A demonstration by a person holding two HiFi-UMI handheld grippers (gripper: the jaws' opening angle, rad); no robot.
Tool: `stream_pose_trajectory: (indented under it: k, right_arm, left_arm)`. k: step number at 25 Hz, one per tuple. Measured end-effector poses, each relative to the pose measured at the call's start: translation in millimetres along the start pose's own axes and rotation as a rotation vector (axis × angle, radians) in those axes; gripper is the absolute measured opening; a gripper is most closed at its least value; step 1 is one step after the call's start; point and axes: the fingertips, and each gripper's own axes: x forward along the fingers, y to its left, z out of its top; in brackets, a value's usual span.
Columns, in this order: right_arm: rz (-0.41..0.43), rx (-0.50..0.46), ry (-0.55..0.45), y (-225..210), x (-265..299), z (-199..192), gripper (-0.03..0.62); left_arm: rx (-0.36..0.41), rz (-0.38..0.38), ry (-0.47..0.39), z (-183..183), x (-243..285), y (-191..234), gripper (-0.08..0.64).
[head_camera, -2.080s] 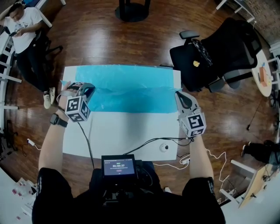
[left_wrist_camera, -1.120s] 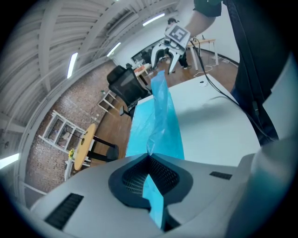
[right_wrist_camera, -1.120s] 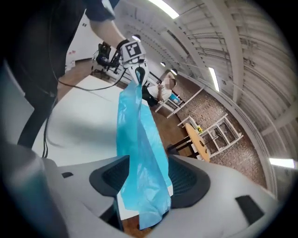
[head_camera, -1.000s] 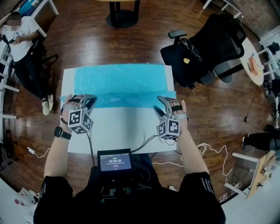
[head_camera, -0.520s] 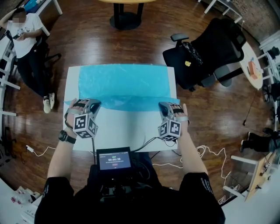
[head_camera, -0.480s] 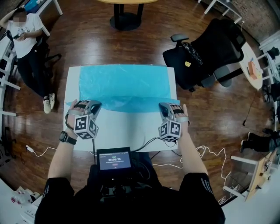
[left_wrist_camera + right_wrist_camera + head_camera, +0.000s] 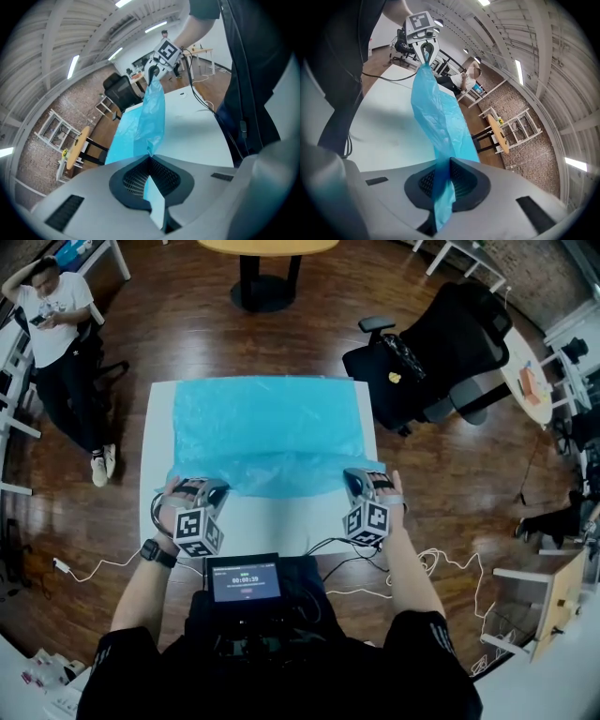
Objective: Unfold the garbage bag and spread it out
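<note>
my left gripper (image 7: 212,487) is pinched tight on the near edge of the garbage bag (image 7: 267,432), lower left. my right gripper (image 7: 354,480) has just been closing on that same edge, lower right, film caught in it. the edge runs left-right between both; the sheet lies above, on the table (image 7: 272,523).

Dark wood floor (image 7: 234,343), black office chair (image 7: 450,352), round table (image 7: 267,246), brick wall (image 7: 534,154).
</note>
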Motion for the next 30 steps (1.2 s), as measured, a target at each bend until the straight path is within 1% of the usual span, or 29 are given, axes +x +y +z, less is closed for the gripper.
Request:
stream_pose_trajectory:
  k: [3, 6, 11, 18, 22, 27, 30]
  right_arm:
    - [0.018, 0.021, 0.019, 17.7, -3.0, -7.4, 0.020]
    - [0.037, 0.032, 0.034, 34.7, -5.8, -14.1, 0.020]
    - [0.070, 0.067, 0.052, 58.4, -11.9, -27.7, 0.020]
    - [0.130, 0.081, 0.041, 83.9, -14.9, -39.9, 0.021]
    - [0.164, 0.066, 0.041, 94.8, -9.1, -43.8, 0.021]
    - [0.210, 0.078, 0.043, 115.5, -5.7, -54.5, 0.021]
    - [0.231, 0.080, 0.042, 124.5, -4.6, -55.5, 0.021]
  left_arm:
    - [-0.018, -0.004, 0.007, 2.7, -6.6, -16.3, 0.003]
    - [-0.022, -0.001, 0.010, -1.9, -6.2, -33.3, 0.003]
    - [-0.064, -0.047, -0.003, 9.5, -14.7, -56.7, 0.003]
    - [-0.110, -0.067, 0.040, 6.9, -13.2, -80.4, 0.003]
    - [-0.160, -0.068, 0.053, 6.5, -11.1, -87.0, 0.003]
    - [-0.236, -0.098, 0.061, 8.2, -5.8, -103.7, 0.003]
    - [-0.261, -0.107, 0.083, 3.1, -4.4, -113.4, 0.003]
